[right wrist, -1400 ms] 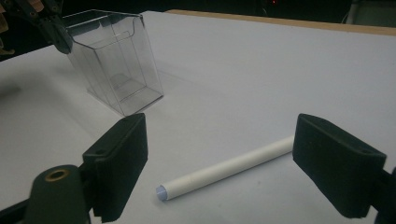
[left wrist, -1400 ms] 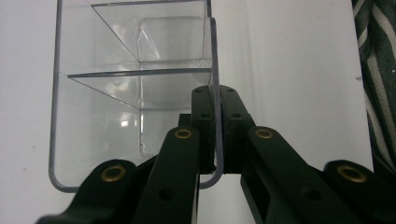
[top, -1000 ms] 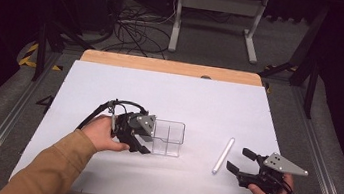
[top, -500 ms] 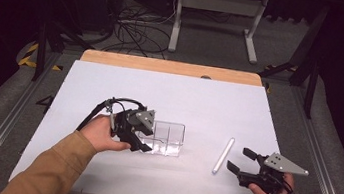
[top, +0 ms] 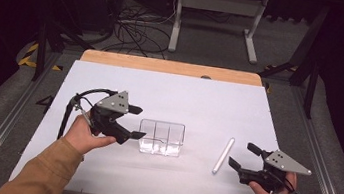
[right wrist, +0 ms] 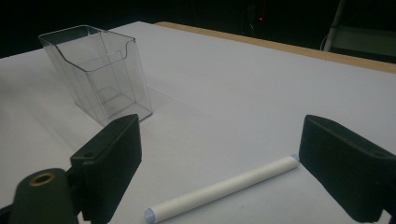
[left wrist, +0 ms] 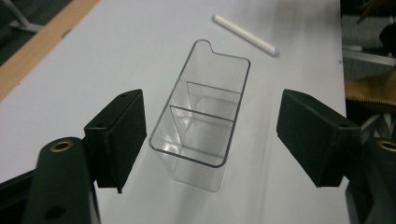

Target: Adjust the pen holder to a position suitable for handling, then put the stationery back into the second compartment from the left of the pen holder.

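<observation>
A clear plastic box (top: 161, 137) stands upright on the white surface (top: 190, 99), open at the top, with inner walls splitting it into three compartments – all of them bare – and a notch cut in the rim at one narrow end. At about three o'clock from it, well apart, lies a white tube (top: 223, 155), flat on the surface. The tube is slim and straight – its length runs roughly from seven o'clock to one o'clock in the high view.
</observation>
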Motion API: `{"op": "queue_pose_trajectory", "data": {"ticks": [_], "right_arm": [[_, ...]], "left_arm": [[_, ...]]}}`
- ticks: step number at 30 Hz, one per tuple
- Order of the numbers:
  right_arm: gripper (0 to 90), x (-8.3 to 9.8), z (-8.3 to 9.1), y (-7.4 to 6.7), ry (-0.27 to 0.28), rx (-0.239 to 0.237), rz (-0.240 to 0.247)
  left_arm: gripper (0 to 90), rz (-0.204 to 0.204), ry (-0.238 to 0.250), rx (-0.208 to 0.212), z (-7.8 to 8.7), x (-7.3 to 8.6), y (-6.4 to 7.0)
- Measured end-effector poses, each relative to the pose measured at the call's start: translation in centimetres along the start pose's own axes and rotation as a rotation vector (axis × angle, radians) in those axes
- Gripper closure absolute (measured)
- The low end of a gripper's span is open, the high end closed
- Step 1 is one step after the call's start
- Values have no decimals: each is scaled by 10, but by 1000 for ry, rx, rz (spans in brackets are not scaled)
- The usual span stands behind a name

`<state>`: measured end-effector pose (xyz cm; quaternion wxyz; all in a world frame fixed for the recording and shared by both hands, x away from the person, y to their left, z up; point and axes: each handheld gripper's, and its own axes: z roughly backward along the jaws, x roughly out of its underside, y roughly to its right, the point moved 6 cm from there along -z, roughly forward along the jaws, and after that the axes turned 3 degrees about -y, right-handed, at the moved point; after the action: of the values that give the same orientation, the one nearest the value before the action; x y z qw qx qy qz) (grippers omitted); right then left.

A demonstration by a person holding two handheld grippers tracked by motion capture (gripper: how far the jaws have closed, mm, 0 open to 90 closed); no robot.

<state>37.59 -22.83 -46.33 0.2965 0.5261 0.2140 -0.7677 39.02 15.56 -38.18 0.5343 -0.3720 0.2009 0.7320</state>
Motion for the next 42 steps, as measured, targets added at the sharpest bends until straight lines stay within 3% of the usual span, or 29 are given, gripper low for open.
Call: {"op": "queue_pose_trajectory", "data": {"ticks": [9, 13, 17, 23, 29, 34, 42], "right_arm": [[127, -9, -3, -4, 10, 16, 0], [119, -16, -2, -3, 17, 24, 9], [116, -22, -3, -2, 25, 36, 11], [105, -27, -3, -2, 30, 43, 11], [93, -32, -2, -3, 37, 44, 13], [98, -35, -1, -3, 35, 50, 6], [241, -38, 1, -3, 10, 48, 39]], "left_arm": [[143, 84, 142, -87, 18, 10, 3], [60, 120, 202, -168, 27, 19, 3], [25, 156, 262, -216, 35, 28, 5], [21, 203, 300, -230, 44, 43, 6], [29, 243, 317, -302, 50, 59, 5], [29, 230, 302, -349, 50, 65, 8], [29, 237, 305, -380, 46, 74, 13]]}}
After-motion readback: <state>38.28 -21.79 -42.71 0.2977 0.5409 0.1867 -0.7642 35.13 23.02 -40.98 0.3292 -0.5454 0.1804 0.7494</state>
